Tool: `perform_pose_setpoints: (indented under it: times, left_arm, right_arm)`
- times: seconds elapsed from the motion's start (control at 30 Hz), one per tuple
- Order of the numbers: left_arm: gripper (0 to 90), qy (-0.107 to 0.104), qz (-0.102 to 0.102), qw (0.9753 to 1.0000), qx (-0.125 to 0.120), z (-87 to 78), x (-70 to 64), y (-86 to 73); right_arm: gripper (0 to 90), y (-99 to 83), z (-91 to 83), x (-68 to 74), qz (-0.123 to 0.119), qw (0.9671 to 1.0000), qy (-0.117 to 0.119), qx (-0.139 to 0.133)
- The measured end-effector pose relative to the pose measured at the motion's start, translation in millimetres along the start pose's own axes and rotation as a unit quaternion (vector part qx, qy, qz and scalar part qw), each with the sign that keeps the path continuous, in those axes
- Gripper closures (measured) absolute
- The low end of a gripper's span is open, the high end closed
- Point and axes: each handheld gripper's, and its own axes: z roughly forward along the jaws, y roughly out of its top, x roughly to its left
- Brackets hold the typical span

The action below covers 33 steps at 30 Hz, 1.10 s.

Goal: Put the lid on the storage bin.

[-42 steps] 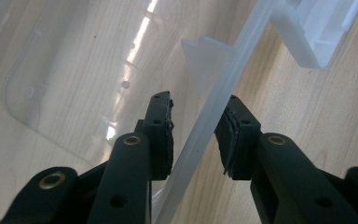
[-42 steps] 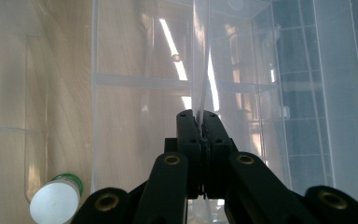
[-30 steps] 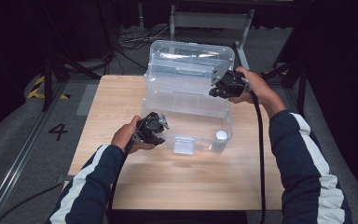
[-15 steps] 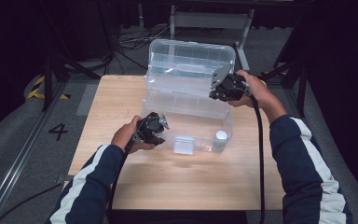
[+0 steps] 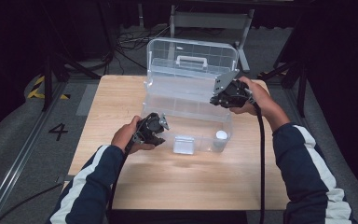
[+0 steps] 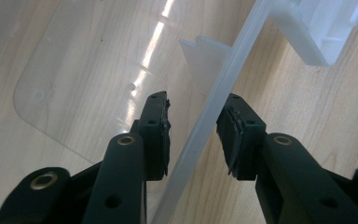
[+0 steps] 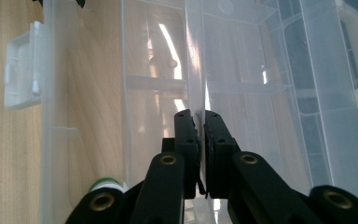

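Note:
A clear plastic box (image 5: 186, 116) stands open on the wooden table, its lid (image 5: 191, 58) upright with a white handle. My right gripper (image 5: 216, 99) is at the box's right side. In the right gripper view it (image 7: 199, 119) is shut on the thin wall of a clear compartment tray (image 7: 196, 65) inside the box. My left gripper (image 5: 162, 127) is at the front left corner. In the left gripper view it (image 6: 198, 107) is open, one jaw on each side of the box's front rim (image 6: 214, 98), not touching it.
A white latch (image 5: 184, 144) hangs on the box's front wall, also seen as the latch (image 7: 21, 70) in the right gripper view. A small white-capped bottle (image 5: 220, 137) stands in the front right corner. Bare wood table (image 5: 191, 186) lies in front of the box.

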Motion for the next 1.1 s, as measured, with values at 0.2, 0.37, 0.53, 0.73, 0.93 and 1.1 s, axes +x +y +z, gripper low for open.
perform_pose_setpoints:
  times: [0.2, 0.37, 0.53, 0.73, 0.93, 1.1]
  left_arm:
    - [62.9, 0.009, 0.005, 0.9999, -0.006, 0.4, -2.0, -1.0]
    - [62.5, 0.010, 0.007, 0.9999, -0.007, 0.5, -2.5, -1.3]
    - [62.2, 0.012, 0.008, 0.9999, -0.008, 0.6, -2.9, -1.4]
    - [62.9, 0.008, 0.016, 0.9998, -0.006, 0.3, -1.9, -1.2]
    - [63.8, 0.003, 0.019, 0.9998, 0.000, 0.3, -0.7, -0.1]
    - [64.9, 0.002, 0.021, 0.9998, 0.006, 0.0, -0.2, 0.8]
  right_arm:
    - [85.8, 1.0, 0.4, 4.5, 0.002, 1.0000, -0.008, 0.003]
    - [85.8, -0.1, 0.1, 7.6, 0.006, 1.0000, -0.003, 0.000]
    - [85.6, -2.5, -0.3, 8.4, 0.011, 0.9999, -0.001, -0.005]
    - [85.4, -3.9, -0.6, 12.3, 0.019, 0.9998, 0.000, -0.007]
    - [85.2, -4.7, -0.6, 16.1, 0.030, 0.9995, -0.001, -0.009]
    - [84.8, -7.9, -0.5, 18.7, 0.038, 0.9991, 0.005, -0.016]
